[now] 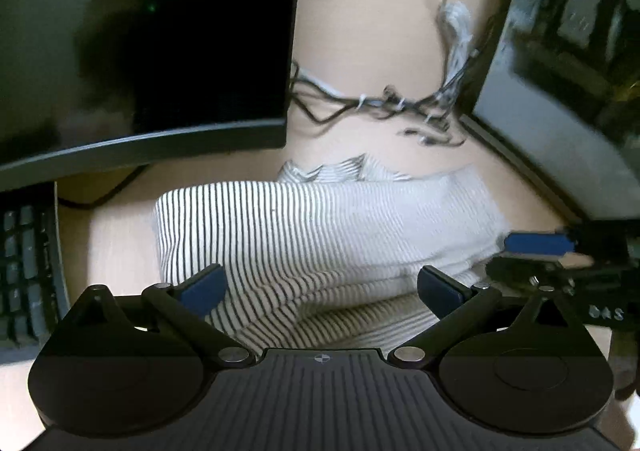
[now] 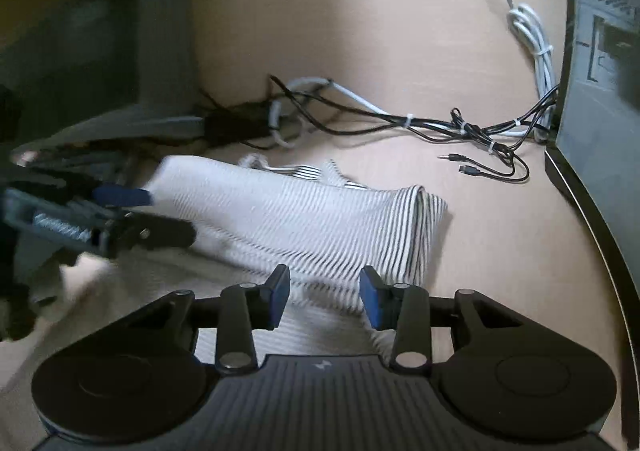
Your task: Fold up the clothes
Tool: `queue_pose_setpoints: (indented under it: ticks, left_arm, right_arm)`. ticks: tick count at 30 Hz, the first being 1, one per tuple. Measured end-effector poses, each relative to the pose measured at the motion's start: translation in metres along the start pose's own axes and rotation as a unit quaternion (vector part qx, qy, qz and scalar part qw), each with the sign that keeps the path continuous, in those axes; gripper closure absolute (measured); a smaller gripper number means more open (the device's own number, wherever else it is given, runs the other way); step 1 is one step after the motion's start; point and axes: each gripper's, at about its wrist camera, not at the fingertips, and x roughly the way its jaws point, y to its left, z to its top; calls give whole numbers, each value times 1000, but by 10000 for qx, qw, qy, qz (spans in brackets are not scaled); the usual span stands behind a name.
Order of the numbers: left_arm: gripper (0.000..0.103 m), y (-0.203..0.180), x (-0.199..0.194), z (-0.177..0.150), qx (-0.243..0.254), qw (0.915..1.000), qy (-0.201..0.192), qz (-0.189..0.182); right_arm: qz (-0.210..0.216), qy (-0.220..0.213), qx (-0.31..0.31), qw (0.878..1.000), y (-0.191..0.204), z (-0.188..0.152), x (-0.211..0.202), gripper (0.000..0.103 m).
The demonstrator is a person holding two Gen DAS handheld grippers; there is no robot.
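where the left view adds a keyboard [image 1: 24,271], both grippers [image 1: 320,291] [image 2: 324,297] released over striped cloth [image 2: 320,219].

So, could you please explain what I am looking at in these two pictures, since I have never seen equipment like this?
These are two hand-held grippers, each carried by a person, each with a wide-angle camera looking forward along its two blue-padded fingers. One picture comes from the left gripper, the other from the right gripper; each also shows in the other's view.

On the light wooden desk lies a striped garment, white with thin dark stripes, already partly folded. Behind it runs a tangle of cables. A dark monitor and a keyboard show in the left view.

Both grippers stand open above the cloth; neither holds anything. The pictures are somewhat blurred.
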Motion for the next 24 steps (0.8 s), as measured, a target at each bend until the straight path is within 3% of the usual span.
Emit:
queue_pose_setpoints:
  ticks: [3, 5, 6, 8, 14, 19, 21, 24]
  left_arm:
    - [0, -2, 1, -11, -124, 9999, -99, 57]
    - [0, -3, 1, -18, -207, 9996, -165, 95]
    - [0, -4, 1, -22, -249, 9994, -197, 114]
    - [0, -5, 2, -29, -331, 9990, -263, 152]
    - [0, -8, 3, -50, -579, 9969, -460, 266]
    - [0, -8, -4, -52, -620, 9969, -411, 262]
    - [0, -3, -16, -45, -835, 9957, -388, 111]
    - [0, -2, -26, -19, -853, 9942, -649, -13]
  right_arm:
    - [317, -10, 357, 9989, -1, -21, -19, 53]
    - [241, 157, 409, 9987, 0, -44, -14, 51]
    - [205, -63, 197, 9996, 4, -52, -17, 52]
    - [49, -95, -33, 9999, 6, -52, -18, 53]
    - [-432, -69, -187, 9989, -27, -39, -10, 54]
    - [-290, 413, -597, 9969, -35, -25, -17, 53]
    - [-222, 250, -663, 9972, -36, -5, -23, 49]
    - [-194, -146, -749, 9969, -36, 29, -23, 46]
